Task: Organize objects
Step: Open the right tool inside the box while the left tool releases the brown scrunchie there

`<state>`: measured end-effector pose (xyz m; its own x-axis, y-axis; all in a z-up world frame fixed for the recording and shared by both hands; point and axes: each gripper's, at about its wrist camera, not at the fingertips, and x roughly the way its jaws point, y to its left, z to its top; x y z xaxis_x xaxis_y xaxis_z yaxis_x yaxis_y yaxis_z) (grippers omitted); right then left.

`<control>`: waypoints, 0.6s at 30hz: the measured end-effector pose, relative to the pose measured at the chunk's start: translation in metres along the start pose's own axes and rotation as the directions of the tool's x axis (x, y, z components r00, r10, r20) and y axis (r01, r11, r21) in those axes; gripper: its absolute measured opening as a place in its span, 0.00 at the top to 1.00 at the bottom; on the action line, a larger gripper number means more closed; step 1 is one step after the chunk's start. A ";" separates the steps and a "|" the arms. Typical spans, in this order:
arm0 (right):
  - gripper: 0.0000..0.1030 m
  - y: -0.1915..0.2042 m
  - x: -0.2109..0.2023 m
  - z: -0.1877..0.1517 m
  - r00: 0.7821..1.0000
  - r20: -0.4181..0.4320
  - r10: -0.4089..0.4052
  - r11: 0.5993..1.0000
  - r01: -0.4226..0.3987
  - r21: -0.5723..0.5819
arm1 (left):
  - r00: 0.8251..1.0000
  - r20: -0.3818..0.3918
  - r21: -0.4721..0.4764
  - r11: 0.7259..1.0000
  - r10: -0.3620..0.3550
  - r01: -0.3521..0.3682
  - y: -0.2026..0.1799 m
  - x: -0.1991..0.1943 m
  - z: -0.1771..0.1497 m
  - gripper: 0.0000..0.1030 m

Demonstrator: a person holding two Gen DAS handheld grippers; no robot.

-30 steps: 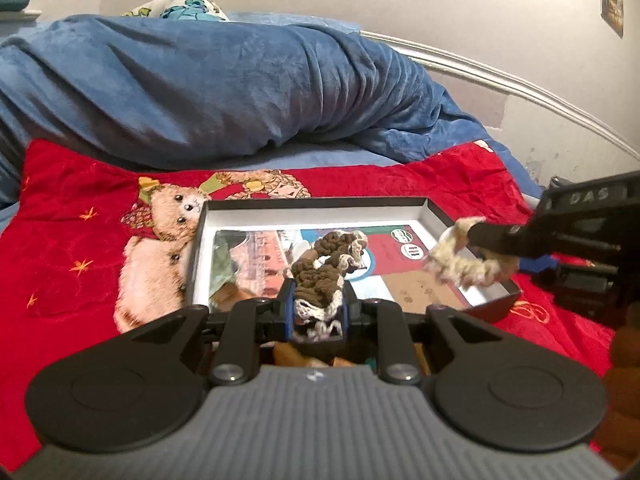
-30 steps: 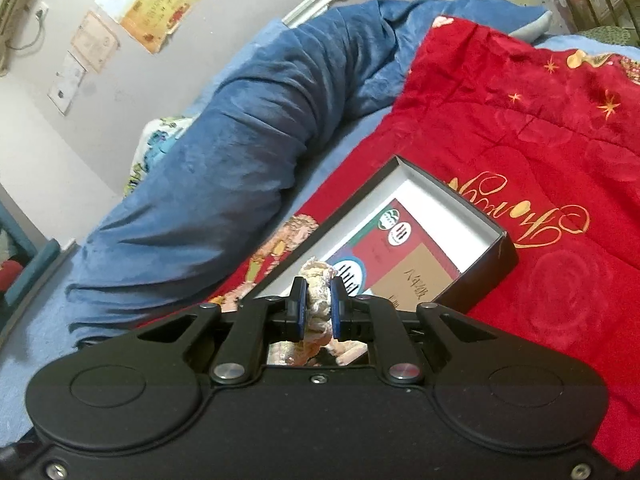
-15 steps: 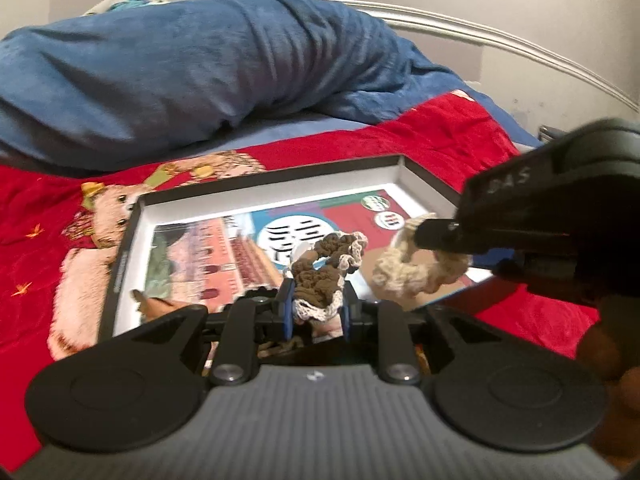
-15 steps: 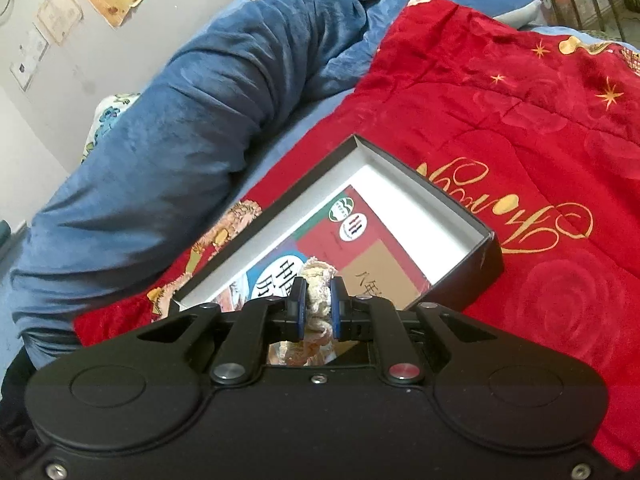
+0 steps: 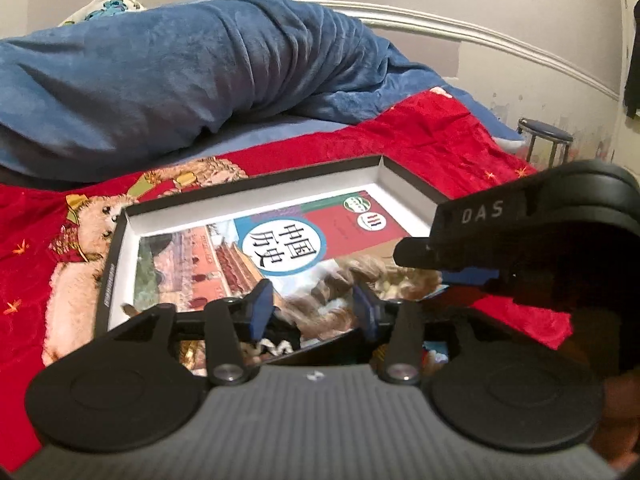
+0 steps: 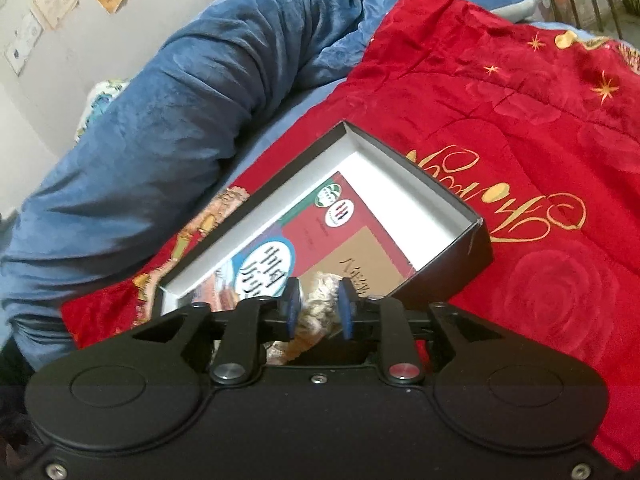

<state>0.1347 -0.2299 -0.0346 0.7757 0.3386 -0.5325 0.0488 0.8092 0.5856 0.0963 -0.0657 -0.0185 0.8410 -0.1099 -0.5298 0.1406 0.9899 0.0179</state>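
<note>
A shallow black box (image 5: 256, 188) with white inner walls lies on a red blanket and holds a textbook (image 5: 280, 248). My left gripper (image 5: 314, 308) is open over the box's near edge. A brown lace-trimmed scrunchie (image 5: 320, 304), blurred, lies between and just beyond its fingers. My right gripper (image 6: 318, 306) is open too, with a cream scrunchie (image 6: 320, 296) loose between its fingers over the book (image 6: 360, 236). The right gripper's body (image 5: 520, 236) shows at the right of the left wrist view. The cream scrunchie (image 5: 400, 280) lies by the brown one.
A red blanket (image 6: 520, 160) with a bear print (image 5: 80, 240) covers the bed. A rolled blue duvet (image 5: 180, 80) lies behind the box (image 6: 448, 240). A stool (image 5: 546, 136) stands by the wall at the right. More items lie under the grippers, partly hidden.
Both grippers lowered toward the box and opened. The brown and cream scrunchies, held before, are now loose between the open fingers over the book.
</note>
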 end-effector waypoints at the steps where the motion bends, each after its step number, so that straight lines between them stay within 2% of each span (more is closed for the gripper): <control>1: 0.71 0.001 -0.003 0.001 1.000 0.005 0.010 1.000 -0.010 0.001 | 1.000 0.008 0.011 1.000 0.001 -0.001 0.003 -0.005 0.002 0.35; 4: 0.57 0.003 -0.017 0.006 0.999 0.037 0.027 1.000 -0.027 -0.009 | 0.999 0.031 0.022 0.999 0.033 -0.034 0.012 -0.024 0.009 0.32; 9: 0.57 0.003 -0.046 0.020 0.993 0.095 0.065 0.998 -0.067 0.016 | 0.997 0.062 -0.040 0.998 0.050 -0.047 0.040 -0.061 0.025 0.29; 13: 0.54 0.000 -0.074 0.027 0.986 0.143 0.083 0.995 -0.089 0.034 | 0.991 0.100 -0.066 0.994 0.090 -0.083 0.055 -0.090 0.038 0.28; 18: 0.49 0.005 -0.113 0.027 0.979 0.177 0.097 0.995 -0.102 0.019 | 0.986 0.140 -0.091 0.993 0.091 -0.078 0.063 -0.123 0.047 0.21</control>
<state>0.0646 -0.2775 0.0448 0.8758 0.3253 -0.3567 -0.0185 0.7610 0.6485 0.0260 0.0058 0.0880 0.9152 -0.0313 -0.4018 0.0262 0.9995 -0.0181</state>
